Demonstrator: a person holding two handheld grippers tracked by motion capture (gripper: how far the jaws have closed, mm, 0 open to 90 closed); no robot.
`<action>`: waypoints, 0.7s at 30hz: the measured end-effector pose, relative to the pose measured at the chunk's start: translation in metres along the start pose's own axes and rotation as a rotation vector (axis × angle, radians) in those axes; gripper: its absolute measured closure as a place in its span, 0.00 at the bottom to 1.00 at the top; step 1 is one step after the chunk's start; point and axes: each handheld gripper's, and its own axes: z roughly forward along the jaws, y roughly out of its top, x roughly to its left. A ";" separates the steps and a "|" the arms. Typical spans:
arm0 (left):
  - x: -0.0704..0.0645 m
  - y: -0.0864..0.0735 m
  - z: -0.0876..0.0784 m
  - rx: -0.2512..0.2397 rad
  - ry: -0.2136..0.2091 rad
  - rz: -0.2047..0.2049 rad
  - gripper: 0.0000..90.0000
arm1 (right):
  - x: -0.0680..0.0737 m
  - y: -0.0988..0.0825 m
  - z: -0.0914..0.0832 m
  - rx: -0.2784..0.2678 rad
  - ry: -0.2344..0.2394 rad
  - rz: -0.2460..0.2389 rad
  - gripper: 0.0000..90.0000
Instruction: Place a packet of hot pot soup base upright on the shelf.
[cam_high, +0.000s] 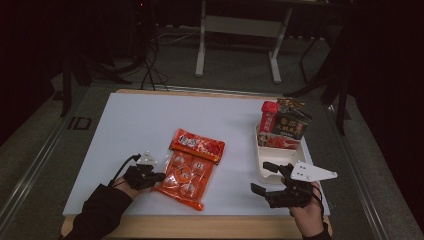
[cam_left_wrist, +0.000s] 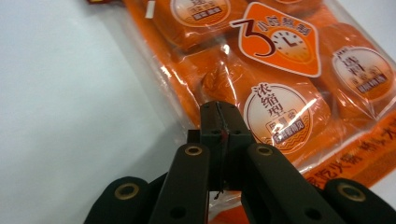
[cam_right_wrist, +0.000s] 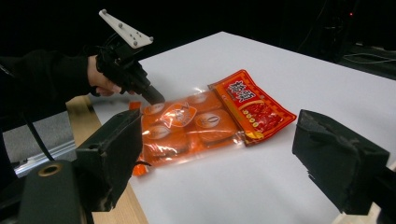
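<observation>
The left gripper (cam_high: 159, 176) has its jaws clenched together on the clear side edge of the orange packet of wrapped cubes (cam_high: 186, 179); in the left gripper view (cam_left_wrist: 219, 122) the two black tips meet with a thin sliver of plastic film pinched between them. The packet lies flat on the white tabletop (cam_high: 135, 125), near its front edge, with a strip of bare wood in front of it. Its far end is touching or slightly under a red sauce packet (cam_high: 197, 145) that lies crosswise; which of the two is on top is hard to tell from above. To the left and beyond both packets the white surface is open all the way to the back edge.

The right gripper (cam_high: 266, 179) is released, its jaws standing wide apart with nothing between them, well apart from the orange packet and just in front of a white tray (cam_high: 264, 167) at the right edge of the tabletop. The tray's far half holds upright snack packets (cam_high: 282, 125); their print is too dark to read.

The orange packet is transparent, showing round-labelled orange cubes and a clock badge with a large 3 (cam_left_wrist: 275, 39). Its near end is cut off in the left gripper view.
</observation>
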 end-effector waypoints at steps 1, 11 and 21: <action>-0.002 0.001 0.001 0.000 -0.007 0.000 1.00 | 0.000 0.000 0.000 0.001 0.001 0.000 0.18; -0.021 0.010 0.014 -0.003 -0.067 0.006 1.00 | 0.000 0.000 -0.001 -0.001 -0.001 0.000 0.18; -0.039 0.020 0.025 -0.009 -0.096 0.038 1.00 | 0.000 0.000 -0.002 -0.001 0.000 0.001 0.18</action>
